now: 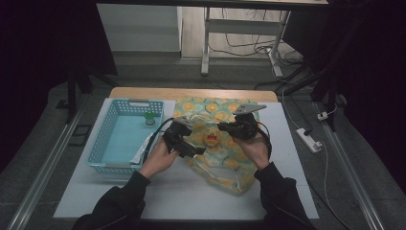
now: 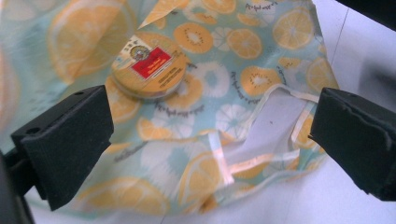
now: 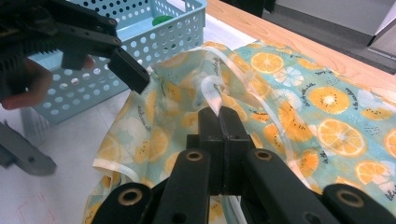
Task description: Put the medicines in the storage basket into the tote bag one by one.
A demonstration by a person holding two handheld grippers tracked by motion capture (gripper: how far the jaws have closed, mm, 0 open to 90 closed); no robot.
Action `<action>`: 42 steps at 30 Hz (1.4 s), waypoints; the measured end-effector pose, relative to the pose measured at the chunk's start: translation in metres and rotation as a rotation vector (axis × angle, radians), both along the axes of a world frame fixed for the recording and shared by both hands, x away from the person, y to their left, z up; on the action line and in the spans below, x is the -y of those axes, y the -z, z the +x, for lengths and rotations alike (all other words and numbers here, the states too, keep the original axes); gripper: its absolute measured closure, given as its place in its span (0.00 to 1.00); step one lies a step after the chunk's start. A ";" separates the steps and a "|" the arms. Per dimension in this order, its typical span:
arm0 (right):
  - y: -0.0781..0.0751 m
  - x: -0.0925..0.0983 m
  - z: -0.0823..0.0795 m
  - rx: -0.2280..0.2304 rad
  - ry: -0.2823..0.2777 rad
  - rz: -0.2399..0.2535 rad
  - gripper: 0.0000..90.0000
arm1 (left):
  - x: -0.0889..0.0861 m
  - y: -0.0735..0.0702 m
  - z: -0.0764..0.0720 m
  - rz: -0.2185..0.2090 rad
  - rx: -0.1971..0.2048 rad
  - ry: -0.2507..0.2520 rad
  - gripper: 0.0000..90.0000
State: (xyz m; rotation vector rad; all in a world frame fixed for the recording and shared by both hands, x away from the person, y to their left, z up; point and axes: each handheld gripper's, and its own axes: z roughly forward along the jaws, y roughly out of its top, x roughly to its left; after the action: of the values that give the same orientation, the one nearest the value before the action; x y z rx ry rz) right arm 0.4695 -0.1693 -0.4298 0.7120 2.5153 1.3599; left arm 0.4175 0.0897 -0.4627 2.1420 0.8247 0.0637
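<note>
Near edge: both forearms in from the bottom, hands over the fruit-print bag [image 1: 218,143] on the white table [image 1: 186,191]; right gripper [image 3: 223,122] clenched on the bag's clear handle strip [image 3: 212,88], lifting one side; left gripper [image 2: 210,135] spread wide, gripping nothing, hovering just above the bag's opening; round tin [image 2: 148,67] lying on the bag, possibly inside, hard to say. Likely step: opening the bag; next move probably needs left jaws closing on the opposite edge. Farther left: blue basket [image 1: 107,139] holding a small green-capped bottle [image 1: 150,118].
</note>
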 end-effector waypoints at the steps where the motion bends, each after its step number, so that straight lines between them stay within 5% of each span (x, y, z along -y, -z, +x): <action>1: 0.000 0.000 0.000 -0.001 0.000 -0.001 1.00 | -0.002 0.000 -0.001 0.004 0.000 -0.005 0.00; 11: 0.000 0.000 -0.001 -0.002 -0.005 -0.001 1.00 | -0.023 -0.004 -0.003 0.004 0.006 -0.036 0.00; 25: 0.001 0.000 -0.001 -0.002 -0.006 0.000 1.00 | -0.073 -0.018 -0.010 0.022 0.022 -0.182 0.01; 42: 0.003 -0.001 -0.001 -0.005 -0.011 -0.009 1.00 | -0.132 -0.004 -0.008 0.123 -0.003 -0.353 0.00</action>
State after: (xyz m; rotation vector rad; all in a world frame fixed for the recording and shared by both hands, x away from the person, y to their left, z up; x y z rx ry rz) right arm 0.4684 -0.1683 -0.4329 0.7014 2.5308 1.3518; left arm 0.4100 0.2213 -0.4583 2.0853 1.2207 0.2997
